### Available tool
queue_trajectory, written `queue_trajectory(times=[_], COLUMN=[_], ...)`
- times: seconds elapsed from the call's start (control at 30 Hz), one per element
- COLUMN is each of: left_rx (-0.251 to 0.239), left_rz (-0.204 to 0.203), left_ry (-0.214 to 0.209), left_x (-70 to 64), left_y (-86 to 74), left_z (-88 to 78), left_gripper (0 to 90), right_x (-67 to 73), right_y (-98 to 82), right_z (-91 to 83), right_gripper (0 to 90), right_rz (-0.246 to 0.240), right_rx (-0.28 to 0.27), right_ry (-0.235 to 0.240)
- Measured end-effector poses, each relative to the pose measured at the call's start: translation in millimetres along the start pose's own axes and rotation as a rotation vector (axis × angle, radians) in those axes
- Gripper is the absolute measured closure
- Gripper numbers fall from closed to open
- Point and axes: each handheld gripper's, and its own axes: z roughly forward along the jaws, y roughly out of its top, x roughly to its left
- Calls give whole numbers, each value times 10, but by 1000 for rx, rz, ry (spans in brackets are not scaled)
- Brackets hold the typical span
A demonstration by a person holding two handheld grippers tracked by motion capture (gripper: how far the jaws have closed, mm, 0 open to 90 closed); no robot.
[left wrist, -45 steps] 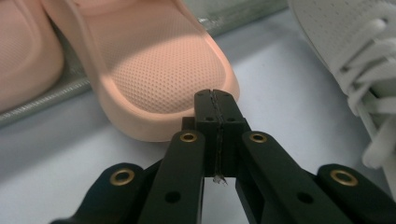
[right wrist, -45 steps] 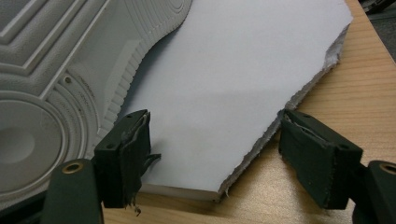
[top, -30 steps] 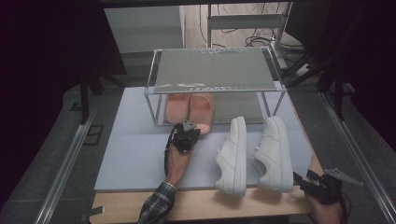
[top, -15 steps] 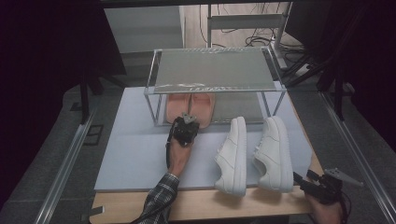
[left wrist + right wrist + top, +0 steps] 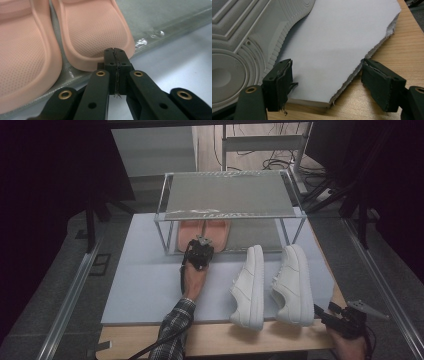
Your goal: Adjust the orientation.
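Pink foam slipper point(image 5: 97, 32): light, soft, bendy | we take its heel rim | left gripper point(image 5: 115, 53) jaws pressed together against it | right gripper point(image 5: 327, 80) jaws spread, empty.

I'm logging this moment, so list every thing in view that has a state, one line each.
Left claw: shut, empty, tips at the heel rim of a pink slipper.
Right claw: open, empty, over the mat's corner.
Pink slippers: side by side on the rack's lower level.
White sneakers: tipped on their sides on the mat.
Rack: top shelf bare.
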Motion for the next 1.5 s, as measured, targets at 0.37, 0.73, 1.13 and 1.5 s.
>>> queue_trajectory(times=[0.37, 0.73, 1.13, 1.5], left_rx=[-18, -24, -43, -40], left_rz=[13, 45, 27, 26], left_ry=[-23, -50, -90, -124], left_x=[-41, -57, 7, 29], left_y=[6, -124, -280, -411], left_z=[-91, -321, -597, -805], left_gripper=[894, 809, 683, 487], right_x=[-1, 0, 1, 5], right_y=[-1, -1, -1, -1], right_z=[-1, 0, 0, 1], right_gripper=[254, 254, 254, 254], right_rz=[0, -2, -2, -4], right_rx=[0, 0, 0, 0], right_ry=[2, 1, 0, -2])
